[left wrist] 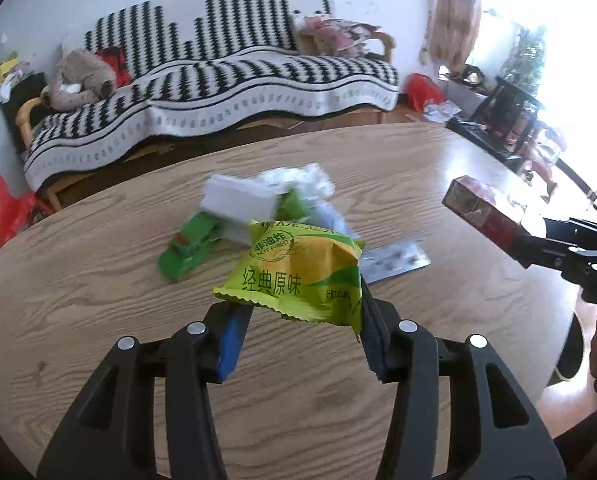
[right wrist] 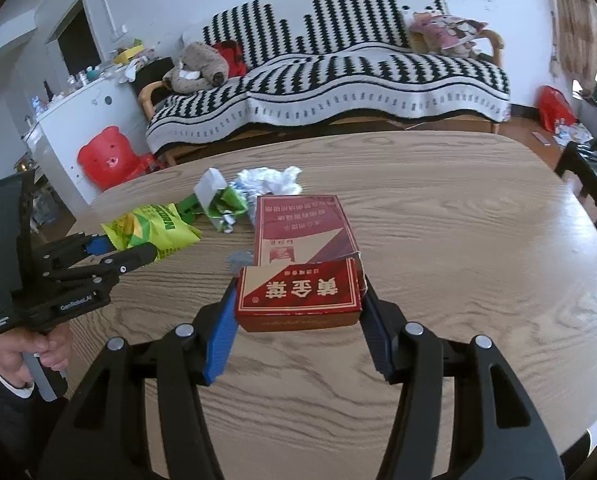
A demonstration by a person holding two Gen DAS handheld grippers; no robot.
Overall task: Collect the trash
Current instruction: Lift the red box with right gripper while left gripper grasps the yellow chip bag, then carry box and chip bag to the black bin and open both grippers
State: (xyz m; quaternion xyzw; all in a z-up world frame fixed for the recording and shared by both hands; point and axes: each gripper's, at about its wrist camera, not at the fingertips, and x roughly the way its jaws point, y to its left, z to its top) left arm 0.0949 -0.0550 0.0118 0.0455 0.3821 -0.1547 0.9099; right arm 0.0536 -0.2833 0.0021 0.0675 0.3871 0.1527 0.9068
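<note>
The left gripper (left wrist: pixel 304 312) is clenching a crinkled yellow-green snack packet (left wrist: pixel 298 276), the right gripper (right wrist: pixel 296 300) a red cardboard box (right wrist: pixel 298 296); remaining litter (right wrist: pixel 254 188) is lying at twelve o'clock, nearer the left.

Lighting: bright daylight from the blown-out white window (left wrist: pixel 538 40) at upper right. Glare: pale sheen across the oval wood-grain tabletop (left wrist: pixel 458 160), right side. Blur: motion smear on the white crumpled paper and green wrappers (left wrist: pixel 258 204). Distortion: strong fisheye curvature, black vignette at all 4 corners, both views.
</note>
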